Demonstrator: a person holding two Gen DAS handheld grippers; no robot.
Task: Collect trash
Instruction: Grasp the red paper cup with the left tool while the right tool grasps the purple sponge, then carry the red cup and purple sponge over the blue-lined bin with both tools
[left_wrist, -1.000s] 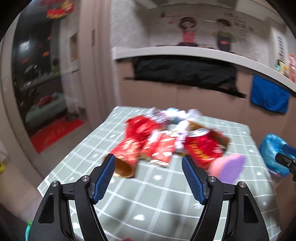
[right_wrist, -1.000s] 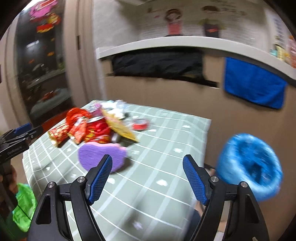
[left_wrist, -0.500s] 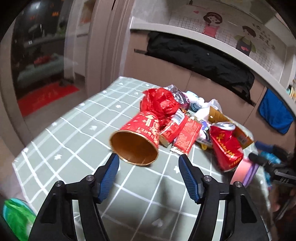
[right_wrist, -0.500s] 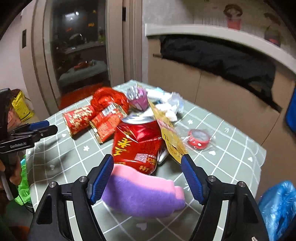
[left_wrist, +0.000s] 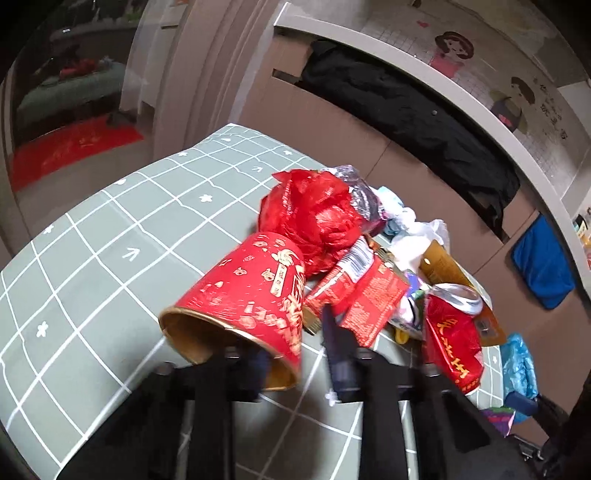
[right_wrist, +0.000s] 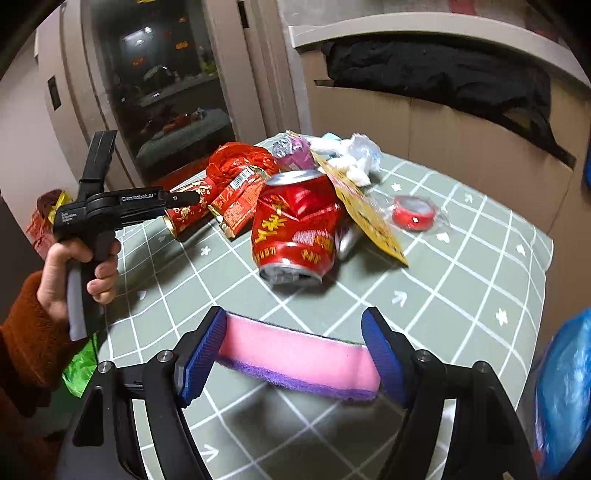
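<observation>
At lower centre of the left wrist view, our left hand-held gripper (left_wrist: 299, 354) is closing on the rim of the red paper cup (left_wrist: 247, 306), one finger inside its mouth and one outside; the cup lies on its side on the checked surface (left_wrist: 110, 236), touching the crumpled red bag (left_wrist: 314, 218). At the bottom of the right wrist view, our right hand-held gripper (right_wrist: 295, 354) stands spread around the pink and purple sponge (right_wrist: 295, 360), below the dented red can (right_wrist: 295, 229).

Left claw (left_wrist: 299, 354) closing, right claw (right_wrist: 295, 354) wide.
</observation>
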